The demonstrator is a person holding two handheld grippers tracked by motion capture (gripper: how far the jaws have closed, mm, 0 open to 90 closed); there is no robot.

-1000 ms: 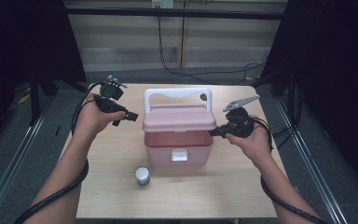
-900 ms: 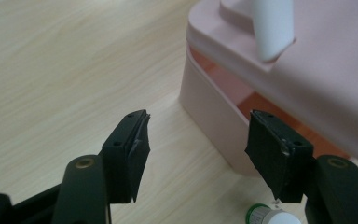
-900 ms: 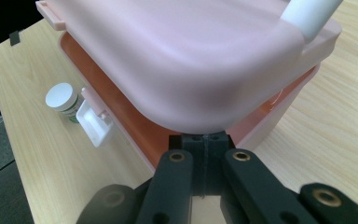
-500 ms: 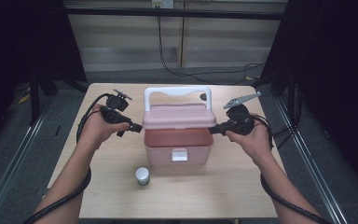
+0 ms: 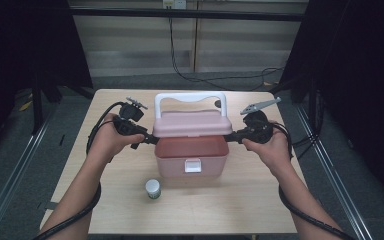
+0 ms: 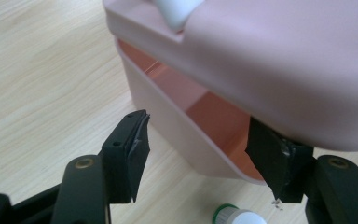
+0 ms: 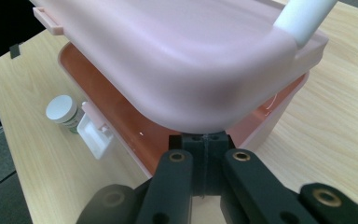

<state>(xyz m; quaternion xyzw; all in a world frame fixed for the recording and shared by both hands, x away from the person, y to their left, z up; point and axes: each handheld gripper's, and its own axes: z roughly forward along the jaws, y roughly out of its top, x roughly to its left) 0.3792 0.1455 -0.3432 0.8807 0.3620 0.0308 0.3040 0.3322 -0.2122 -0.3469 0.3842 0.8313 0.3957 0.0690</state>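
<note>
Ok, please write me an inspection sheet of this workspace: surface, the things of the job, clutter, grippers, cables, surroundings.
Surface: light wooden table, with a round hole near the far edge.
Job's things: pink box at the centre, white latch in front; its pink lid is raised above the box rim, white handle upright.
Clutter: small white jar with a green label, standing in front of the box.
Grippers: left gripper open, jaws either side of the box's left end; right gripper shut, tips under the lid's right edge.
Cables: a black cable trails from each gripper along the forearm; more cables on the floor behind the table.
Surroundings: black curtains at both sides, pale wall panels behind.
</note>
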